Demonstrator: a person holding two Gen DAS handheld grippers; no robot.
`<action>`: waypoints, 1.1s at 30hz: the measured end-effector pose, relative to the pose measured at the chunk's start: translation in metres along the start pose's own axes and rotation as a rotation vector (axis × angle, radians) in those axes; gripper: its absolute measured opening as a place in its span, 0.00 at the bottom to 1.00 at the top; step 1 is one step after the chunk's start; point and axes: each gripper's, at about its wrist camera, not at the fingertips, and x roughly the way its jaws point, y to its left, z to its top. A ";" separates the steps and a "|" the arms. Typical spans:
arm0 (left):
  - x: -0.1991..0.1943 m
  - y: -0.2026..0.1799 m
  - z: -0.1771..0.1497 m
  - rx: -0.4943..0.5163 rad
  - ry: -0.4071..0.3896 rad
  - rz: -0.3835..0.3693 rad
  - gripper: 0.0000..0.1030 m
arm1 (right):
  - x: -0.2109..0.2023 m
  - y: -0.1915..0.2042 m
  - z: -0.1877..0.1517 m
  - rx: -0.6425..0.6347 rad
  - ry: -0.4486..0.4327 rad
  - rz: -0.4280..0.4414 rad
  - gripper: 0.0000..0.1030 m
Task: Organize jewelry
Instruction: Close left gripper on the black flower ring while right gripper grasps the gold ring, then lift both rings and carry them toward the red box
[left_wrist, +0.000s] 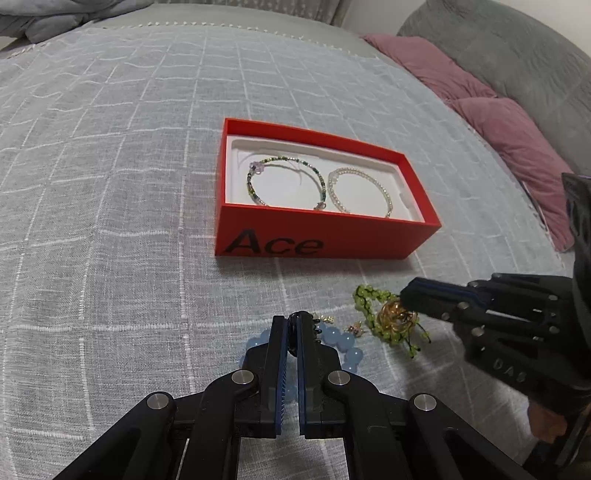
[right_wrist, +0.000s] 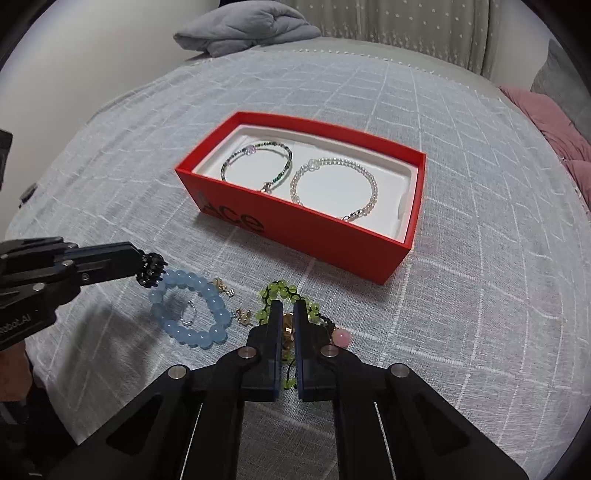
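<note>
Left tool (left_wrist: 294, 320) clamped on small black beaded piece (right_wrist: 151, 274), hanging right above blue bead bracelet (right_wrist: 192, 310) on bed (left_wrist: 110, 184). Right tool (right_wrist: 289, 310) pinched on gold ring cluster (left_wrist: 397, 314) atop green bead bracelet (left_wrist: 369, 299); "DAS" on its body. Pink bead (right_wrist: 341, 338) just beside. Red box (left_wrist: 317, 236) mid-bed reads "Ace", holds green-bead bracelet (left_wrist: 284, 181) and pearl bracelet (left_wrist: 362, 192).

Left wrist view is taken from just behind the left claw (left_wrist: 294, 326), angled steeply down at the bed (left_wrist: 110, 184), close in. Right wrist view likewise, from behind the right claw (right_wrist: 288, 314). Shared by both: red box (left_wrist: 314, 236), loose beads, each other's claw.
</note>
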 end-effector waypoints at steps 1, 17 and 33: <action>0.000 0.000 0.000 -0.002 -0.001 -0.001 0.00 | -0.002 0.000 0.001 -0.001 -0.004 0.000 0.05; -0.003 0.006 0.002 -0.013 -0.010 0.004 0.00 | 0.000 -0.007 -0.004 0.004 0.007 0.034 0.46; -0.003 0.007 0.003 -0.011 -0.014 0.005 0.00 | 0.014 0.025 -0.021 -0.224 0.025 -0.093 0.29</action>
